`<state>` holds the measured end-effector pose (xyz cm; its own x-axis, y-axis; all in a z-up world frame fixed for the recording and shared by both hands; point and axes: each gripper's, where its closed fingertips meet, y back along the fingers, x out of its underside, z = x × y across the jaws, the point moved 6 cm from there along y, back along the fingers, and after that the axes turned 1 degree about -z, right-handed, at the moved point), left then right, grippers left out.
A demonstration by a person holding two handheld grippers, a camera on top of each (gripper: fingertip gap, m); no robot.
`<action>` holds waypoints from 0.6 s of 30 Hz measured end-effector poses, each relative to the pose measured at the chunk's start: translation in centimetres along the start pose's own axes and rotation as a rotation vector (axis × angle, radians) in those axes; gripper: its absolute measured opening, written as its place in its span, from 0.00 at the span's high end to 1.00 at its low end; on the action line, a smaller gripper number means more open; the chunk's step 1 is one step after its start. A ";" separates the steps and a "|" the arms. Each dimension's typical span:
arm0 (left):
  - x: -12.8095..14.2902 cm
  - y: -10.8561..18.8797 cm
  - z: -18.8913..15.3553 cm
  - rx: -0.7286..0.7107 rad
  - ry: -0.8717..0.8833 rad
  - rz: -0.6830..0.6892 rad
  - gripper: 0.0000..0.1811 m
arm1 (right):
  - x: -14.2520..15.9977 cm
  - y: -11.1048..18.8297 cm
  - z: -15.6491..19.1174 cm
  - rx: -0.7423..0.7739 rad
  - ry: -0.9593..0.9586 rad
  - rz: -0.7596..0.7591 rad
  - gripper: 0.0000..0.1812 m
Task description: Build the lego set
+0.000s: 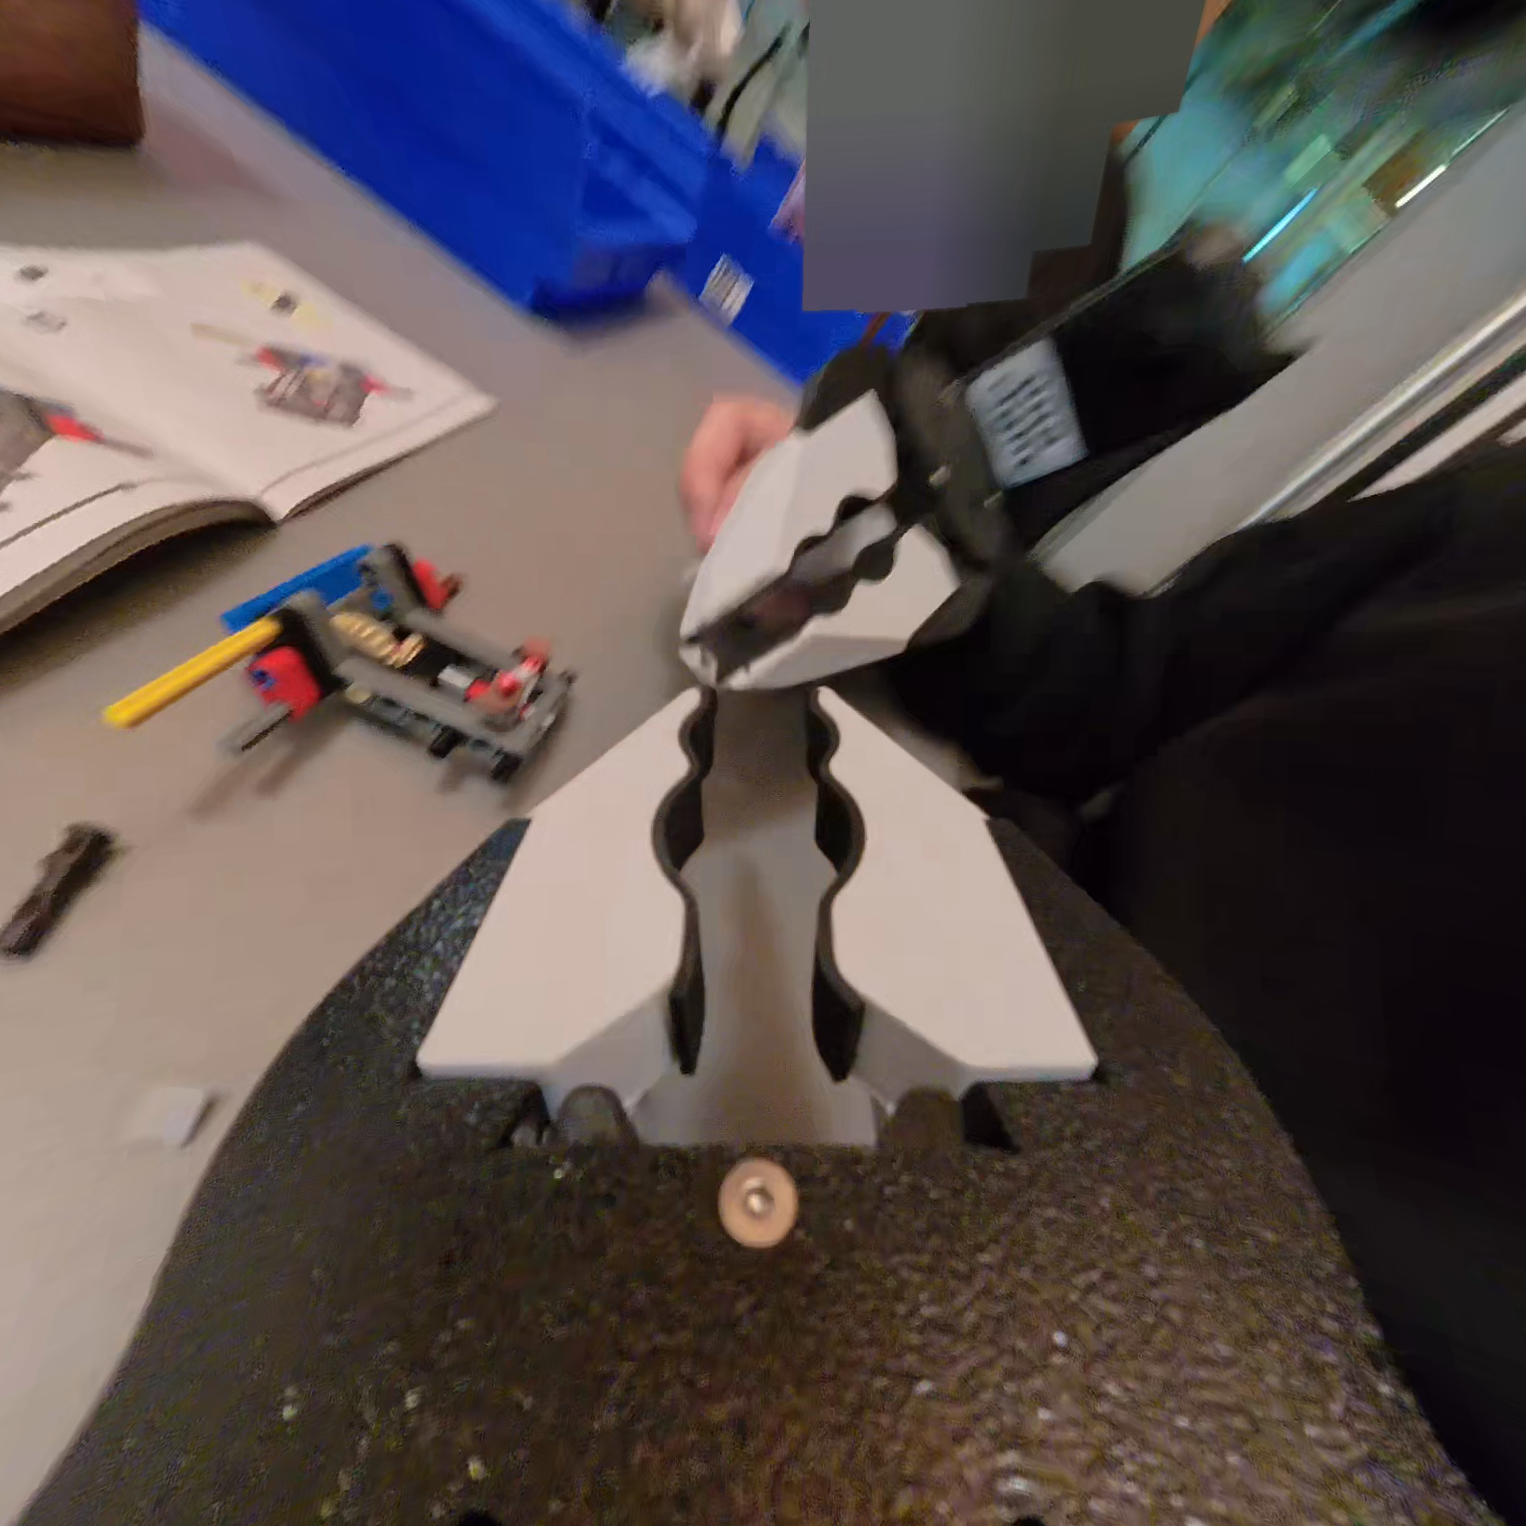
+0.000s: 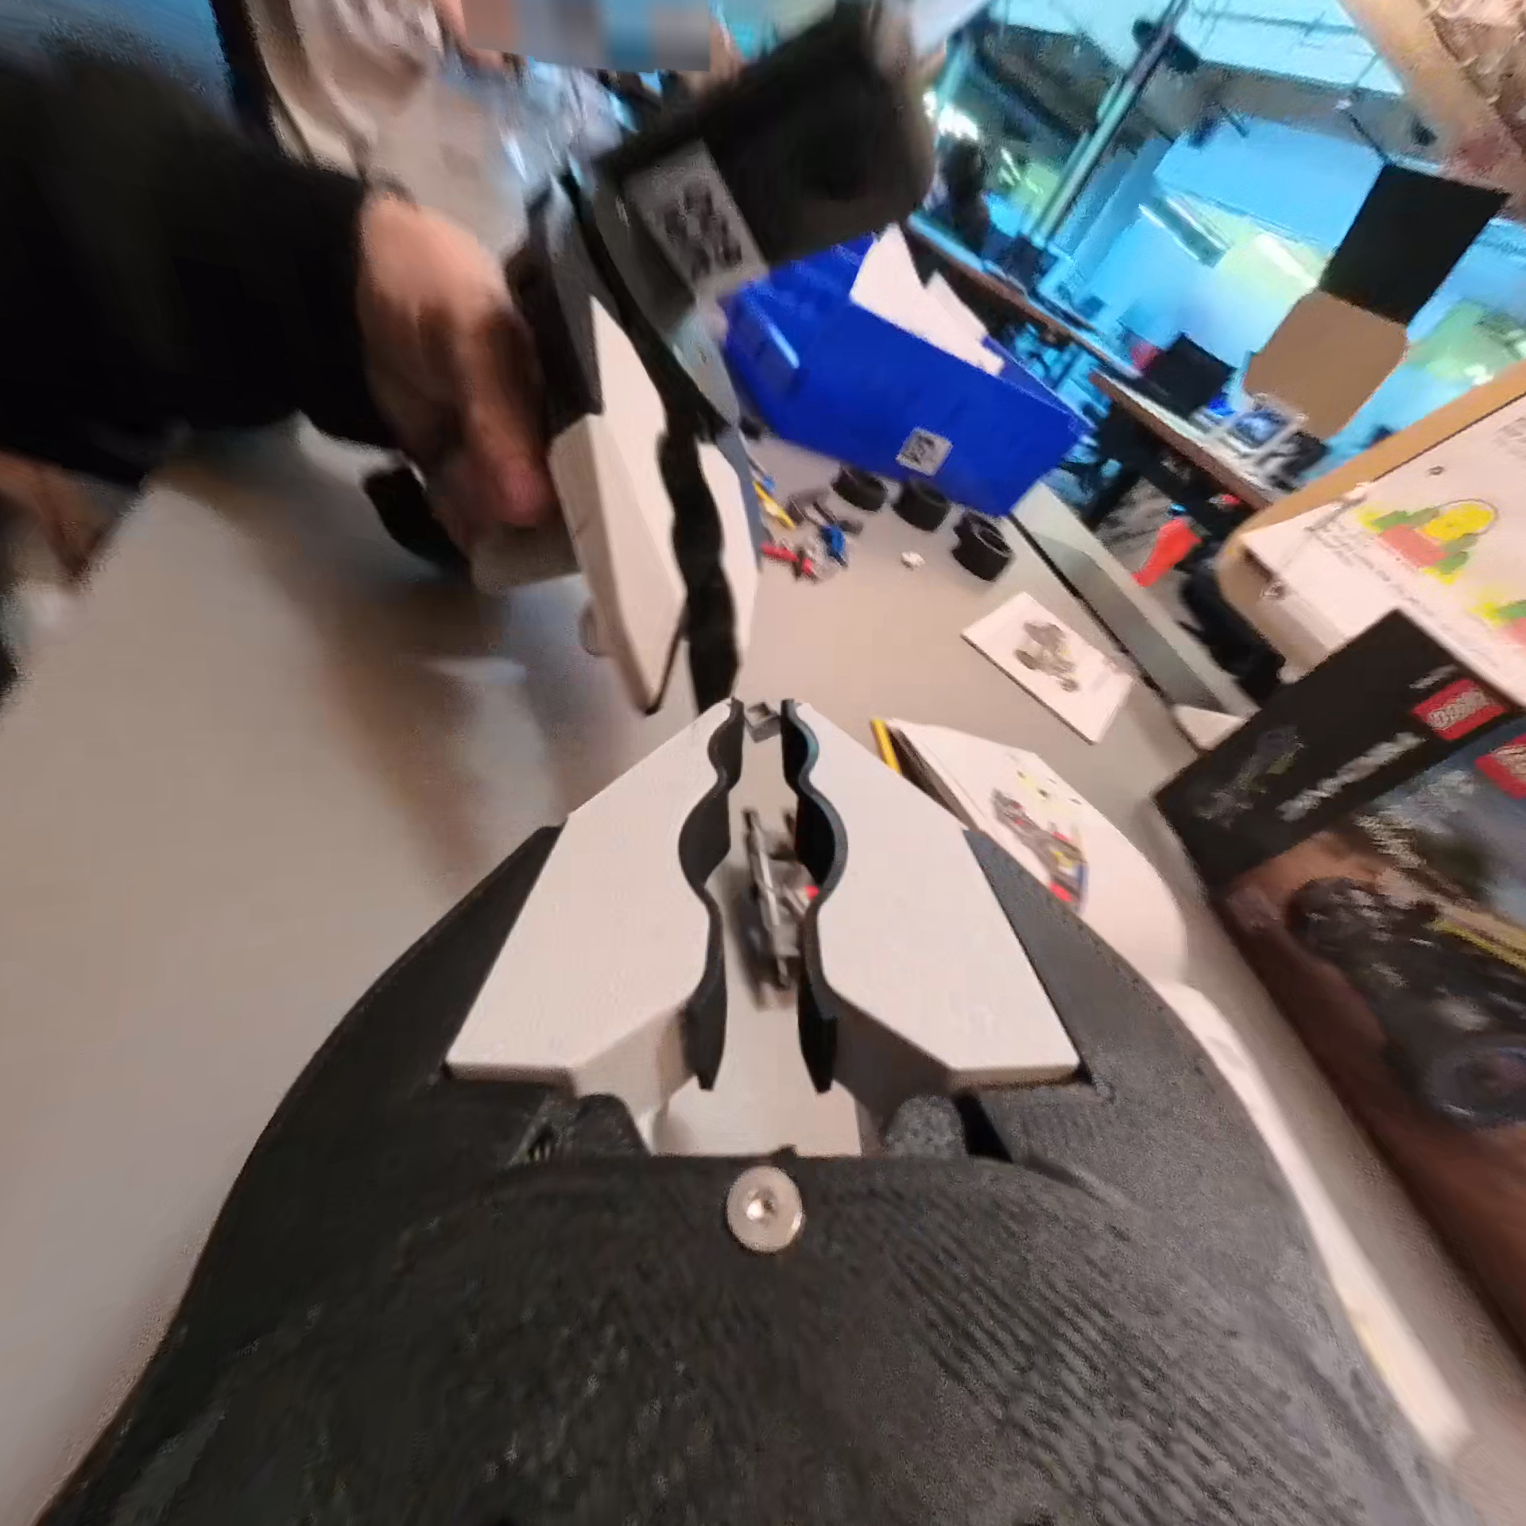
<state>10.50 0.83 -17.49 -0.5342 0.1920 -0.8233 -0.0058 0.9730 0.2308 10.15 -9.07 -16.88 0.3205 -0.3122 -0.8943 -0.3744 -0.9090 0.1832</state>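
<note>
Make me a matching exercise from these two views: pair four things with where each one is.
Things:
1. yellow axle
2. tyres
3. booklet
4. small grey piece

Places:
A. between the fingertips of the right gripper
B. lying open on the table
C. sticking out of the part-built model
D. beside the blue bin

Pairs: 1-C, 2-D, 3-B, 4-A

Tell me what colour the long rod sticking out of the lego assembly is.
Yellow rod, clearest in the left wrist view.
</note>
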 end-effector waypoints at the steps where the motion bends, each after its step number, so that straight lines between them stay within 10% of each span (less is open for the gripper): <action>1: -0.5 0.3 -0.3 0.063 0.036 -0.055 0.89 | -0.4 0.1 0.0 -0.020 -0.078 -0.059 0.96; 7: -1.6 0.9 -0.6 0.085 -0.017 -0.192 0.88 | -2.1 1.4 -2.1 -0.023 -0.487 -0.361 0.97; 11: -3.6 1.6 -1.1 -0.217 -0.271 -0.413 0.89 | -2.2 1.6 -3.4 -0.006 -0.849 -0.515 0.97; 18: -4.4 0.8 -3.7 -0.684 -0.803 -0.413 0.85 | -2.3 1.4 -3.9 -0.077 -1.307 -0.763 0.97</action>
<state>9.74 0.24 -11.79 0.3116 0.1384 -0.9401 -0.6487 0.7539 -0.1041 12.29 -10.68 -13.03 -0.5790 0.6459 -0.4976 -0.4220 -0.7596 -0.4949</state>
